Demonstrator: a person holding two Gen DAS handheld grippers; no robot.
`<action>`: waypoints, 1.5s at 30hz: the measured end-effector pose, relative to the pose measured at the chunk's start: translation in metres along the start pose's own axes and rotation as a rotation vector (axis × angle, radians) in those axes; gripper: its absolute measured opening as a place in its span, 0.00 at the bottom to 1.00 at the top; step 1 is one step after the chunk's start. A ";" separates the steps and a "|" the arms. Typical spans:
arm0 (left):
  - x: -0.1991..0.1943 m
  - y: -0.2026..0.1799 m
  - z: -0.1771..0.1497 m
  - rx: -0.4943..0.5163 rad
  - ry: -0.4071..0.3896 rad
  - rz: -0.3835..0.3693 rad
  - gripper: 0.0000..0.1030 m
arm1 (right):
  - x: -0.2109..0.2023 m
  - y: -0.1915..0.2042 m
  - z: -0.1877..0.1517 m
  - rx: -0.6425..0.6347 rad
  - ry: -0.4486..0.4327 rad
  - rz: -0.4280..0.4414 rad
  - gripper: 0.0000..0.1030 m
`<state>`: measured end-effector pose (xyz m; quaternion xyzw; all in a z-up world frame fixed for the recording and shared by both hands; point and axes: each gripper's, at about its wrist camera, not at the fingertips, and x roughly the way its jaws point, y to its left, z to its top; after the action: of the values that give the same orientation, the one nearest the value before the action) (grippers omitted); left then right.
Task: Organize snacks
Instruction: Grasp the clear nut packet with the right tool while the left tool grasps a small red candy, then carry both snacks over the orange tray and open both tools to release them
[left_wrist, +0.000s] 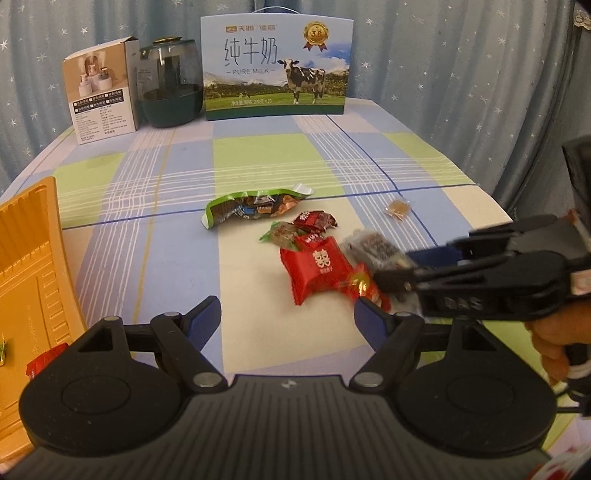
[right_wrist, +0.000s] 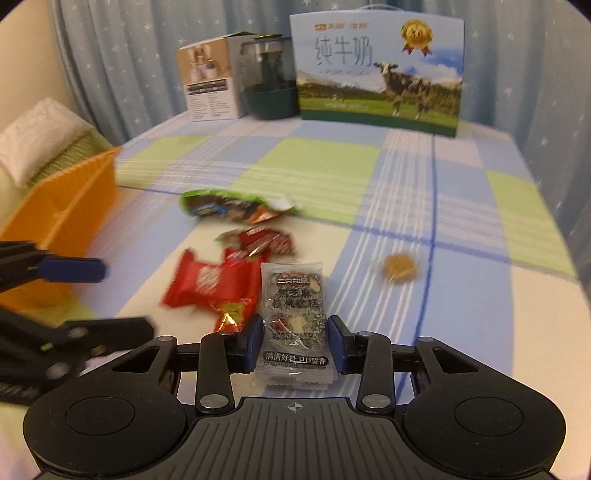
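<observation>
Over the checked tablecloth, right fingers flank the sesame snack packet; left fingers spread.

The left gripper hangs low over the near edge of the table, its blue-padded jaws spread wide with nothing between them. The right gripper reaches in from the right edge, level, its pads pressed against a clear-wrapped snack.

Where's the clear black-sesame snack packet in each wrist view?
Left wrist: clear snack packet right of centre, beside the big red packet, partly behind the right gripper.
Right wrist: bottom centre, between the fingers, packet.
Shared landmark: milk box at the table's back.
</observation>
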<state>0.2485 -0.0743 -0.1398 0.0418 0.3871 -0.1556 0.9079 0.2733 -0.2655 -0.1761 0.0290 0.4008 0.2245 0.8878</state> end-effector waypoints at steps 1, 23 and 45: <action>0.000 -0.001 -0.001 -0.001 0.003 -0.003 0.74 | -0.003 -0.001 -0.003 0.010 0.007 0.035 0.37; 0.036 -0.031 -0.005 -0.090 0.011 -0.071 0.19 | -0.049 -0.030 -0.036 0.197 -0.075 -0.104 0.37; -0.083 0.025 0.007 -0.163 -0.135 0.034 0.19 | -0.090 0.073 0.036 0.059 -0.185 -0.088 0.37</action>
<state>0.2069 -0.0315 -0.0765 -0.0361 0.3356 -0.1108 0.9348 0.2199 -0.2339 -0.0720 0.0584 0.3247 0.1699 0.9286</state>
